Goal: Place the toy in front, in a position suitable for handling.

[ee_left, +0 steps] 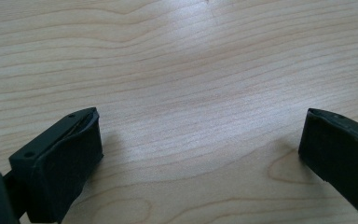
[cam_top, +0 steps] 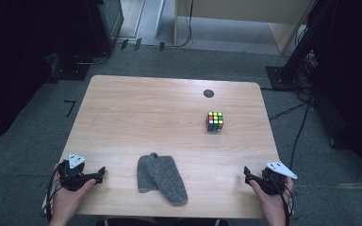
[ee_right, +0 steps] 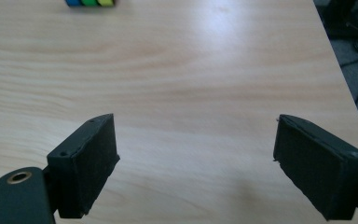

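Observation:
A grey knitted sock pair (cam_top: 161, 177) lies near the front edge of the wooden table (cam_top: 136, 113), about midway between my hands. A multicoloured puzzle cube (cam_top: 215, 121) stands right of centre; its bottom row of stickers (ee_right: 89, 3) peeks in at the top of the right gripper view. My left gripper (cam_top: 100, 173) rests at the front left corner, held in a hand, jaws wide apart over bare wood (ee_left: 200, 135). At the front right corner my right gripper (cam_top: 247, 174) is likewise open with nothing between its pads (ee_right: 196, 154).
A small dark round disc (cam_top: 209, 93) is set in the table near its far edge. Grey carpet surrounds the table, with cables (cam_top: 292, 110) on the floor at the right and dark equipment at both back corners.

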Demonstrator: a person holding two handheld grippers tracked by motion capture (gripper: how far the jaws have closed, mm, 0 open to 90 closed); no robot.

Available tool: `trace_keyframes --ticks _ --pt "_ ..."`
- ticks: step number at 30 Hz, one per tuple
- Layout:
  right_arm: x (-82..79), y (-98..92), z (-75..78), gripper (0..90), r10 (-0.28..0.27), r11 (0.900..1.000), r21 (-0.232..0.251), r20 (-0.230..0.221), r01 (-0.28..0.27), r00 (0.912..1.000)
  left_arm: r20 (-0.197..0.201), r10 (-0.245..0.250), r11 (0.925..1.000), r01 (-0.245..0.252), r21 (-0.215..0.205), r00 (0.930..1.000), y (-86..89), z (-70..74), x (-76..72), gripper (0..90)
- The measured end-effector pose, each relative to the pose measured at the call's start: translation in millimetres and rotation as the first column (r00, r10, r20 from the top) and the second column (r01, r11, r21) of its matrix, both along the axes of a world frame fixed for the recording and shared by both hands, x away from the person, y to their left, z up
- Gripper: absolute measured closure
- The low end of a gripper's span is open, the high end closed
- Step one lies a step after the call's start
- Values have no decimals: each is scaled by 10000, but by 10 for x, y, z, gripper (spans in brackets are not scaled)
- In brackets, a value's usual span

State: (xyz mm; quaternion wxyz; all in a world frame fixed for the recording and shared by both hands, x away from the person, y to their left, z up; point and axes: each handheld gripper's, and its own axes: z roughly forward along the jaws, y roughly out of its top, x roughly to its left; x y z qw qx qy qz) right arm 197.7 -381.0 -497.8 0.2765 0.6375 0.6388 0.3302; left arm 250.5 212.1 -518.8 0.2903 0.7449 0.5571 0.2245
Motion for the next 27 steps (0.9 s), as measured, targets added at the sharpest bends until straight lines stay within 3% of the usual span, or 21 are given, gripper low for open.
trace_keyframes --ticks 7,14,20,27 --pt "175 317 241 132 582 9976 358 257 -591 9980 1 -99 10000 99 5 10000 -3 0 -1 0" --pt "442 580 374 131 1188 9923 303 467 -1203 9918 -3 -102 9999 102 6 9999 -3 0 -1 0" --pt "762 769 358 125 1341 9899 405 391 -1357 9902 1 -112 9999 112 3 9999 -3 0 -1 0" --pt "1073 974 273 102 1357 9906 221 -277 -1351 9904 -1 -113 9999 113 5 9999 -3 0 -1 0"
